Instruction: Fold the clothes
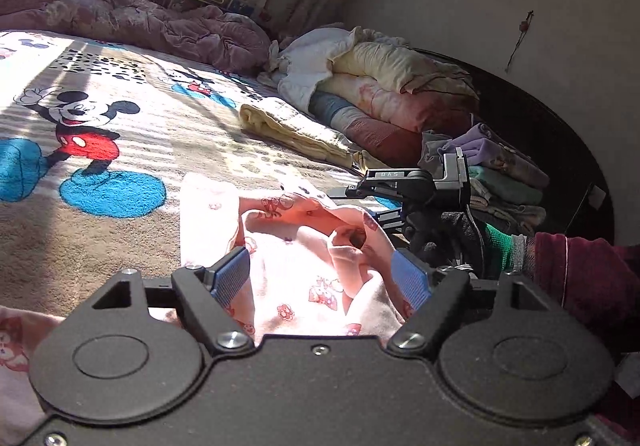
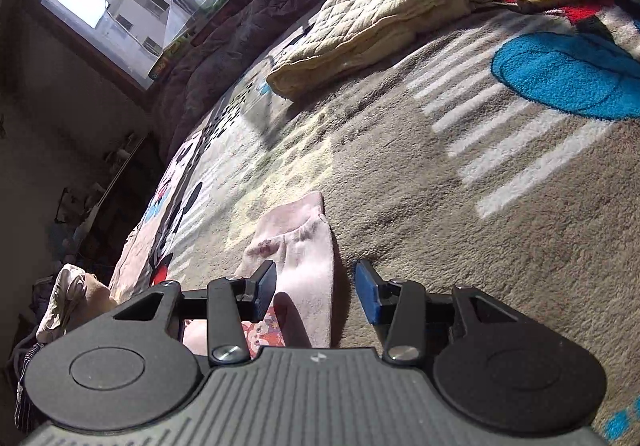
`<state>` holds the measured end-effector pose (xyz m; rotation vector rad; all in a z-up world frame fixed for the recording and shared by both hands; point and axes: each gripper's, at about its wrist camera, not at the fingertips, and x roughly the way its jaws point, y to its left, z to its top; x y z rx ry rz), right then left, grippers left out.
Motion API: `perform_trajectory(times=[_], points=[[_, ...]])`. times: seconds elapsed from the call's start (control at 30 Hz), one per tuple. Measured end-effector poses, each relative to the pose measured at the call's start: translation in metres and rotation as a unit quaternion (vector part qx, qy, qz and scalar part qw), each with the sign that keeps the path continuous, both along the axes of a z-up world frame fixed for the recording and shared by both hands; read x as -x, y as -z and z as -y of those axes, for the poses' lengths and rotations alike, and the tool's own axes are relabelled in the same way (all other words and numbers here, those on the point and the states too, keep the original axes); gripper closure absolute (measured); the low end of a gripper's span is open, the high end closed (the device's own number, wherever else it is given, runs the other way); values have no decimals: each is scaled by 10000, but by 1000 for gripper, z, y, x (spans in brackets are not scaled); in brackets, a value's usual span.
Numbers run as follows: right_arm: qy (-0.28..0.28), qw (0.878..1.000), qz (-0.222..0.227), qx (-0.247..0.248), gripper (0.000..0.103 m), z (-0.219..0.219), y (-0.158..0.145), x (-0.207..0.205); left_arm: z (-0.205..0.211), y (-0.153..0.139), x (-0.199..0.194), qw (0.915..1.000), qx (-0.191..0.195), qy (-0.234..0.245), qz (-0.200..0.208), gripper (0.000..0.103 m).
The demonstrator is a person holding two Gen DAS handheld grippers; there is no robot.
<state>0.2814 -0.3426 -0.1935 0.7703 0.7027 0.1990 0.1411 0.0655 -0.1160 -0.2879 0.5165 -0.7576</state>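
Observation:
A pink printed garment [image 1: 304, 246] lies bunched on the Mickey Mouse blanket [image 1: 100, 126]. My left gripper [image 1: 322, 280] is open, its blue pads wide on either side of the bunched cloth without pressing it. The right gripper [image 1: 372, 202] hovers just beyond the garment, held by a gloved hand [image 1: 460, 234] with a maroon sleeve. In the right wrist view, a pale pink end of the garment [image 2: 304, 246] lies flat between the fingers of my right gripper [image 2: 316, 288]. That gripper is open, with a gap beside the right pad [image 2: 368, 296].
A folded yellow quilted cloth [image 1: 296, 130] [image 2: 372, 18] rests further up the bed. Piled bedding [image 1: 380, 86] and a stack of folded clothes [image 1: 504, 174] sit by the dark headboard [image 1: 540, 134]. A crumpled mauve duvet [image 1: 140, 18] runs under the window.

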Motion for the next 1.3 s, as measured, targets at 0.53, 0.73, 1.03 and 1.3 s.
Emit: perform_trajectory(times=[0.53, 0.73, 1.03, 1.3], points=[[482, 9970, 479, 374, 100, 10, -20, 29, 2, -1, 0, 9998, 203, -49, 19, 18], [1086, 9918, 541, 403, 100, 43, -22, 79, 6, -6, 5, 9997, 230, 0, 59, 18], [1896, 9796, 534, 406, 100, 97, -27, 155, 8, -7, -1, 9991, 351, -228, -117, 18], [2194, 9745, 353, 307, 100, 125, -15, 195, 0, -6, -18, 9942, 657, -563, -634, 17]])
